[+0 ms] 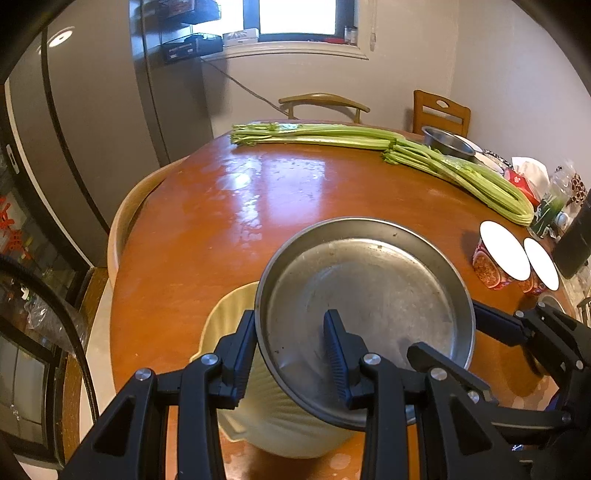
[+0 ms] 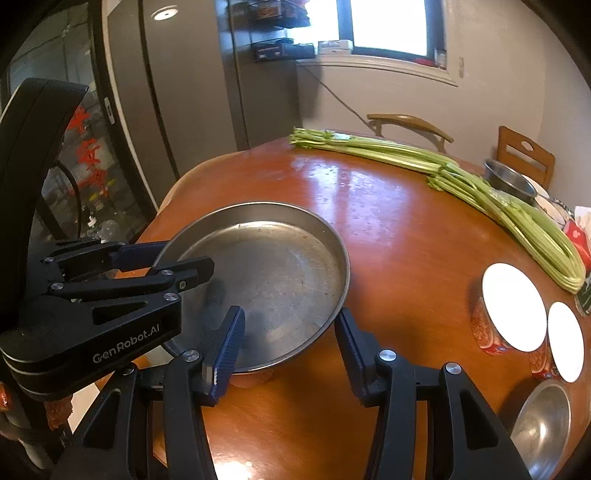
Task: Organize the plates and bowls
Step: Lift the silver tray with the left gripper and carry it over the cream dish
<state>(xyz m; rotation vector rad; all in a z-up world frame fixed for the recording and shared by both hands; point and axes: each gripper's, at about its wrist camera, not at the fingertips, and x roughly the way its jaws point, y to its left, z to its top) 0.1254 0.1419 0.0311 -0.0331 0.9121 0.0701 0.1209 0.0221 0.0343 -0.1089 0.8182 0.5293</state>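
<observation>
Left gripper (image 1: 291,354) jaws clamped on the near-left rim of the pan (image 1: 369,295), one finger outside the wall, one inside. Right gripper (image 2: 291,343) jaws clamped on the pan's right rim the same way, one finger inside, one outside. Pan held between the two grippers, tilted, above the table (image 1: 221,206). In the left view the pan sits over a cream ribbed bowl (image 1: 273,417) that stands on the table just under it; cannot tell if they touch. Pan is empty, scuffed metal, some specks on the floor of it.

Right of the pan, near: two white-lidded cups (image 2: 513,306) side by side, red patterned sides. A steel bowl (image 2: 543,428) at the near right table edge in the right view.

Farther back: celery (image 1: 332,134) in two bundles lying across the far side of the table, running toward the right edge. Behind it a second steel bowl (image 1: 447,142), with packets and clutter along the right edge.

Beyond the table: two wooden chairs (image 1: 441,110), grey fridge (image 1: 96,122) at left, window (image 1: 295,16) in the back wall.
</observation>
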